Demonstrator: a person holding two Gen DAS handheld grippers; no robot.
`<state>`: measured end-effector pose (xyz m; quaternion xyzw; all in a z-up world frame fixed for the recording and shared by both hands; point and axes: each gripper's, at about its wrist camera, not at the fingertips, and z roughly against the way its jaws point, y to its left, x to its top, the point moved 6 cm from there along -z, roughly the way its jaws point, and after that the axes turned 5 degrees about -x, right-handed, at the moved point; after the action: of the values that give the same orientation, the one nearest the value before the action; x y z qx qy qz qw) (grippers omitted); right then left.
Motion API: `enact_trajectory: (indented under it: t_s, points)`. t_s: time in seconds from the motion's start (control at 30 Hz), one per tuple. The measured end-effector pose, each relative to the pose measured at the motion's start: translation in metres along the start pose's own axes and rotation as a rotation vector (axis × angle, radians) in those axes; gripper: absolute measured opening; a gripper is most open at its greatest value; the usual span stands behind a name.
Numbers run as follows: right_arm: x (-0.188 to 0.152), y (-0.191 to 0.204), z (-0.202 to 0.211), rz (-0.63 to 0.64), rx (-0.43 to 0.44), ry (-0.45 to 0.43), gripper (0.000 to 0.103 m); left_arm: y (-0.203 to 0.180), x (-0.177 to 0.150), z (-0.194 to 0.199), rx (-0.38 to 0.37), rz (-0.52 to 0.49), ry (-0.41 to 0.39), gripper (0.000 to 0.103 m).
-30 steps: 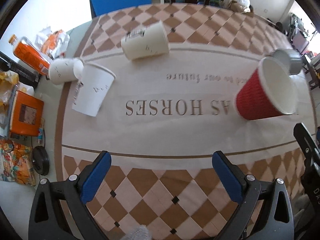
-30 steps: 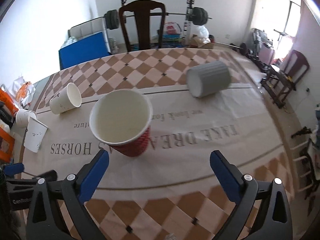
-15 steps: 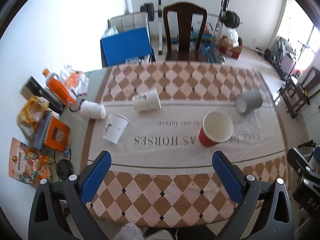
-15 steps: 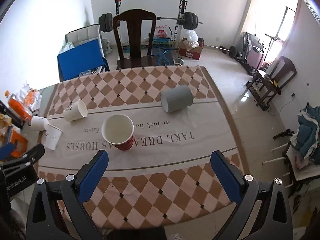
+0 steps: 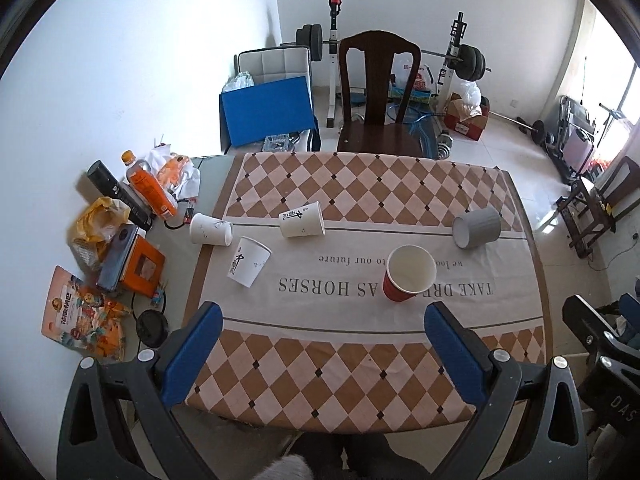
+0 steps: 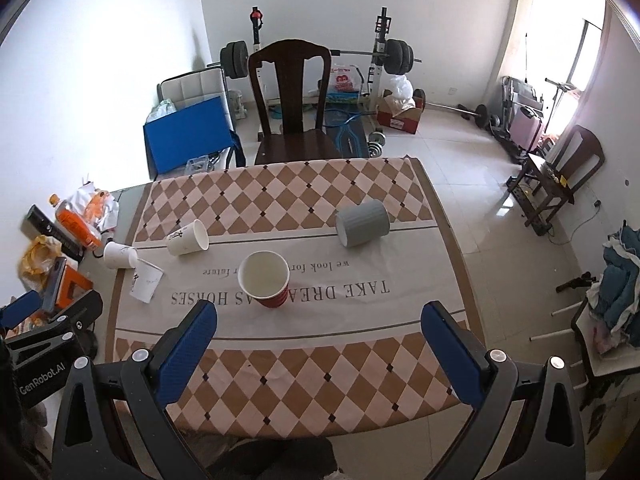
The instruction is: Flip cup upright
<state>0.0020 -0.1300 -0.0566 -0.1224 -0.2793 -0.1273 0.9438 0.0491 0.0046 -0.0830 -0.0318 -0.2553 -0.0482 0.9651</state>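
Standing upright mid-frame, ribbed red paper cup; both grippers' fingers open w/ nothing held; bumping counter could topple it.

Both the left gripper and right gripper have pulled high above the table.

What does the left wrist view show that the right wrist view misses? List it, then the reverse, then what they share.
Only the left wrist view: a colourful snack packet and a black round lid at the table's left edge. Only the right wrist view: a heap of clothes on a chair at far right. Both: the upright red cup, the grey cup on its side, three white paper cups lying down, and an open tool.
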Motion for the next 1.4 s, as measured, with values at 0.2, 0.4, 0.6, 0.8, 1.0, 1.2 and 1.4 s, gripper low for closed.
enact_trajectory:
  t_s: [0.2, 0.4, 0.6, 0.8, 1.0, 1.2, 1.4]
  points:
    - [0.000, -0.003, 0.009, 0.009, 0.007, 0.006, 0.103, -0.003, -0.003, 0.008, 0.014, -0.003, 0.009, 0.103]
    - [0.000, -0.004, 0.010, 0.008, 0.007, 0.006, 0.103, -0.001, -0.005, 0.009, 0.014, -0.004, 0.010, 0.103]
    - [-0.001, -0.003, 0.011, 0.006, 0.009, 0.007, 0.103, -0.002, -0.008, 0.011, 0.016, -0.005, 0.010, 0.103]
    - [-0.002, -0.004, 0.012, 0.010, 0.009, 0.007, 0.103, -0.003, -0.008, 0.011, 0.017, -0.003, 0.010, 0.103]
    - [-0.002, -0.003, 0.014, 0.009, 0.009, 0.008, 0.103, -0.002, -0.008, 0.011, 0.016, -0.005, 0.008, 0.103]
    - [-0.002, -0.003, 0.014, 0.011, 0.010, 0.008, 0.103, -0.001, -0.010, 0.012, 0.015, -0.007, 0.009, 0.103]
    - [-0.007, -0.001, 0.018, 0.018, 0.011, 0.010, 0.103, -0.001, -0.012, 0.013, 0.016, -0.004, 0.008, 0.103]
